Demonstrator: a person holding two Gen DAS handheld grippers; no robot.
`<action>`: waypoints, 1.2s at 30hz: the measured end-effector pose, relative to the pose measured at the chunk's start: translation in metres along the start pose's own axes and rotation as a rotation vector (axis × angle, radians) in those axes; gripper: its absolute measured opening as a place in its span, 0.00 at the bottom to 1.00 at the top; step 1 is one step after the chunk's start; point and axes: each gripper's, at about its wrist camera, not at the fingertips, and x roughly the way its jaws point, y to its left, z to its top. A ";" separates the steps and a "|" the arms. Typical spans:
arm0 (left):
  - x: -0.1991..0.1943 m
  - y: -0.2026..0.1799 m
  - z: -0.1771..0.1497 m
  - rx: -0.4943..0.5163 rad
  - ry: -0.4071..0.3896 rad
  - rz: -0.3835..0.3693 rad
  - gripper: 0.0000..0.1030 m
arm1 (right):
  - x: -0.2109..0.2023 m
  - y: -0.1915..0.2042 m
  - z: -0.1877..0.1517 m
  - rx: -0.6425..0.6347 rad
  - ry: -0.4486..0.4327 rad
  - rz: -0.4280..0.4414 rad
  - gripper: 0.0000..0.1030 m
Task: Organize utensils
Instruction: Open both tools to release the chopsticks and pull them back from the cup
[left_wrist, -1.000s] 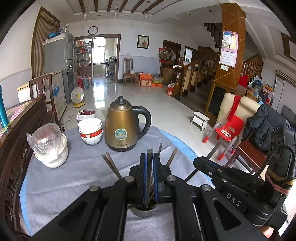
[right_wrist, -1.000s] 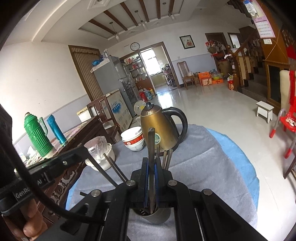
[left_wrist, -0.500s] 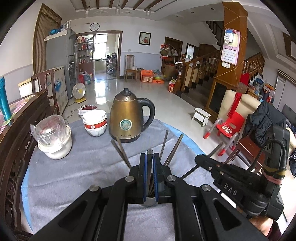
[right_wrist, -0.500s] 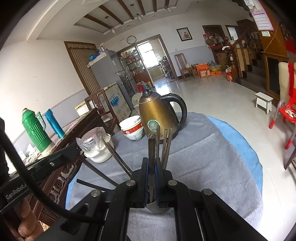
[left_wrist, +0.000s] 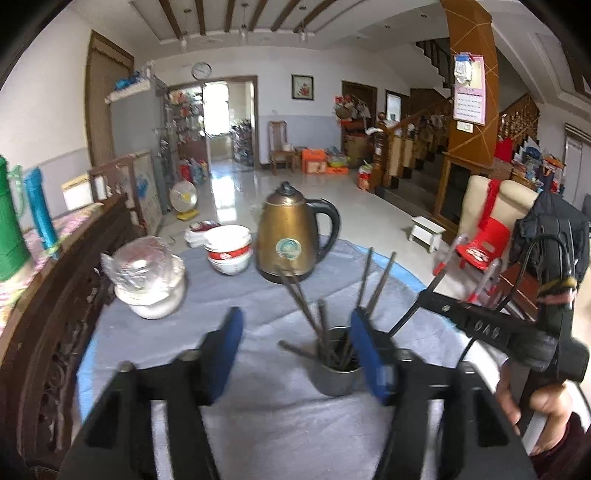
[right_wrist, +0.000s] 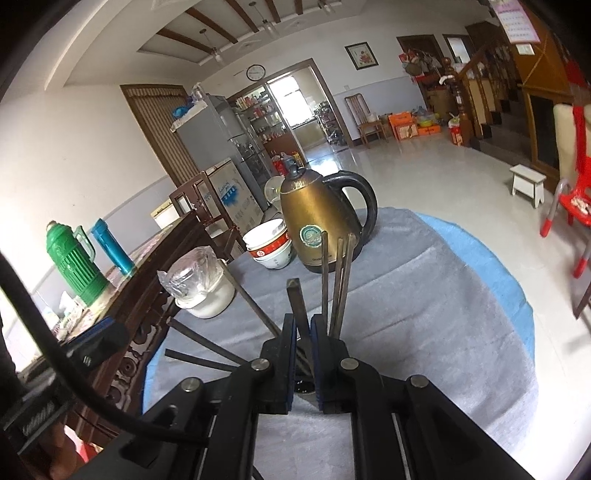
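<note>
A steel cup (left_wrist: 334, 373) on the grey cloth holds several dark chopsticks (left_wrist: 369, 280) that fan outward. My left gripper (left_wrist: 297, 350) is open and its jaws are opening. Nothing is between the blue pads (left_wrist: 229, 343); the cup stands just beyond them, close to the right finger. In the right wrist view my right gripper (right_wrist: 303, 347) hovers over the cup (right_wrist: 304, 386), which it mostly hides. One chopstick (right_wrist: 297, 302) leans left in the narrow gap between its pads, lower end in the cup. These jaws are opening slightly and no longer pinch it. Other chopsticks (right_wrist: 340, 280) rise behind.
A bronze kettle (left_wrist: 291, 236), stacked bowls (left_wrist: 229, 251) and a white pot with a plastic-wrapped lid (left_wrist: 147, 284) stand at the back of the round table (left_wrist: 258, 413). A dark wooden sideboard (left_wrist: 55, 295) with a green thermos (right_wrist: 72, 258) flanks the left. A hand (left_wrist: 546, 402) holds the right gripper.
My left gripper was shut on a chopstick; it has opened, left the chopstick in the cup and drawn back. The right gripper's chopstick sank into the cup and now tilts left.
</note>
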 end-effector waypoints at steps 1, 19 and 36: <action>-0.003 0.002 -0.004 0.007 0.000 0.017 0.65 | -0.002 -0.001 -0.001 0.007 -0.005 0.003 0.11; -0.016 -0.004 -0.064 0.079 0.109 0.219 0.80 | -0.039 0.009 -0.042 -0.022 -0.091 -0.016 0.63; -0.081 -0.007 -0.084 0.050 0.057 0.341 0.80 | -0.114 0.034 -0.094 -0.079 -0.135 0.014 0.63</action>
